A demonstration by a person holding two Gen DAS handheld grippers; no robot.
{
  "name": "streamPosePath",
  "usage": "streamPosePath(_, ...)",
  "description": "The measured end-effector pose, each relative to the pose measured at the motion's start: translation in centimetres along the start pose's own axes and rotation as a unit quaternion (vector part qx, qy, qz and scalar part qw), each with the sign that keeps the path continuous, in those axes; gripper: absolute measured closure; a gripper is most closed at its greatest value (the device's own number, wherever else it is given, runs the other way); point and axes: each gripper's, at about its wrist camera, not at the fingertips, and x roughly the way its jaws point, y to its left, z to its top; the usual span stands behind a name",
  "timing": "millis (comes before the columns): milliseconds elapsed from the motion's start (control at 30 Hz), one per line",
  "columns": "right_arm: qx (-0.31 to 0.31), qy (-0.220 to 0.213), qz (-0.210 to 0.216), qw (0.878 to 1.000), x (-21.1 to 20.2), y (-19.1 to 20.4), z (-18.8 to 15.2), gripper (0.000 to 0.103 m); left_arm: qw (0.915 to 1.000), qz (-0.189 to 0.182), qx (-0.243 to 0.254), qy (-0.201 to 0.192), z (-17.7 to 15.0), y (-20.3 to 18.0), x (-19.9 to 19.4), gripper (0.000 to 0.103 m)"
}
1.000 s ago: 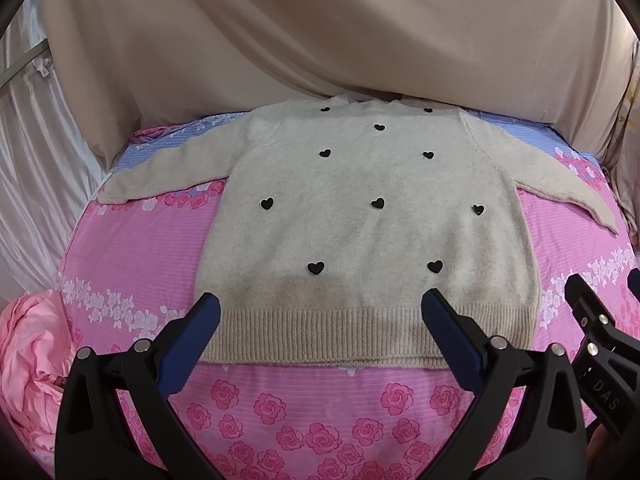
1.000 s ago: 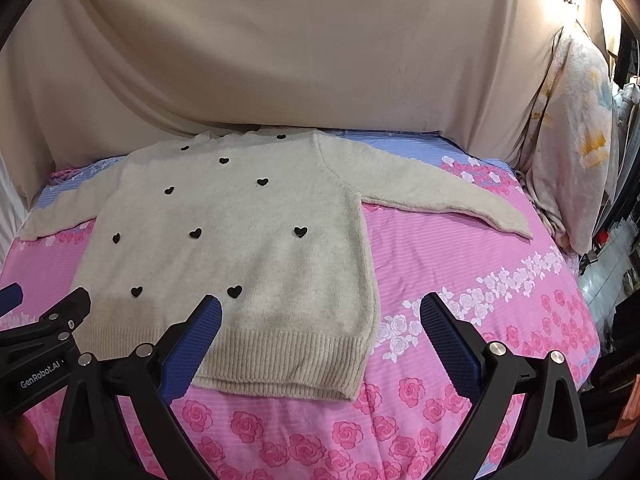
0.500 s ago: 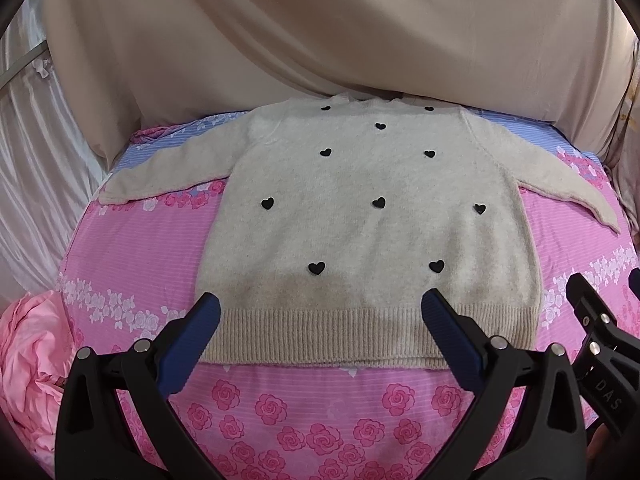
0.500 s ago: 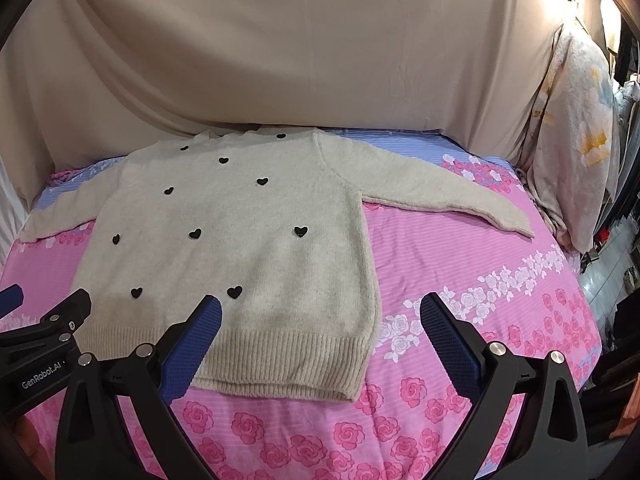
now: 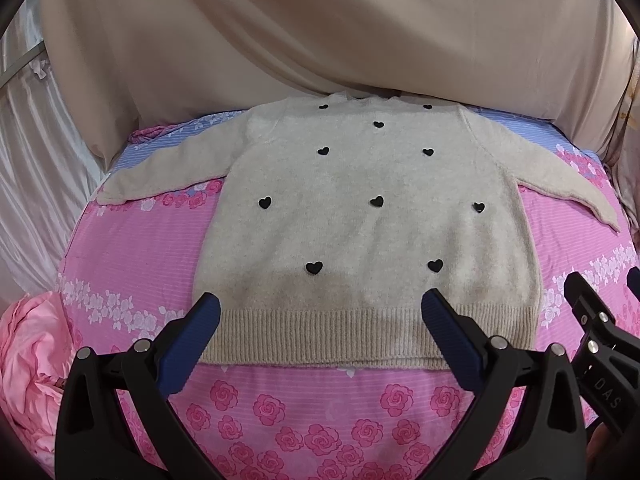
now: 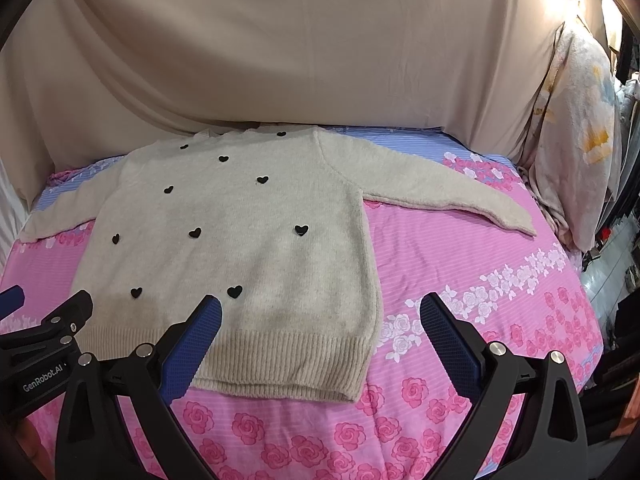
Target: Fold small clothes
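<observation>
Lying flat and face up across the pink rose-print bedsheet (image 5: 120, 264), the beige sweater (image 5: 360, 216) is fully spread out, neck toward 12 o'clock against the hanging beige cloth (image 5: 320, 28) and ribbed hem (image 5: 340, 336) toward 6 o'clock. Small black hearts (image 5: 377, 201) dot its front in staggered rows. Both sleeves are stretched out sideways: in the left wrist view one reaches toward 9 o'clock and the other toward 3 o'clock, each angling slightly down to its cuff. In the right wrist view the sweater sits left of centre, with its right sleeve (image 6: 440, 184) running out toward 2 o'clock over the sheet. A faint darker patch shows just above the hem.

The left gripper (image 5: 320, 316) has its blue-padded fingers (image 5: 192, 340) spread wide apart, holding nothing; they sit above the hem edge at 6 o'clock, and whether they touch the knit cannot be told. The right gripper (image 6: 320, 316) is likewise wide apart and empty, one finger over the hem's right part, the other over bare sheet beside the sweater's side edge.

A crumpled pink cloth (image 5: 28, 364) lies at 8 o'clock in the left view, and a pale printed fabric (image 6: 576, 120) hangs at 2 o'clock in the right view
</observation>
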Motion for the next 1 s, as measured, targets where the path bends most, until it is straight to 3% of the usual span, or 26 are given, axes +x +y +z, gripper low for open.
streamPosePath(1000, 0.000, 0.009, 0.005, 1.000, 1.1, 0.2, 0.2, 0.005, 1.0000, 0.008, -0.001, 0.004, 0.3, -0.4, 0.6, 0.005)
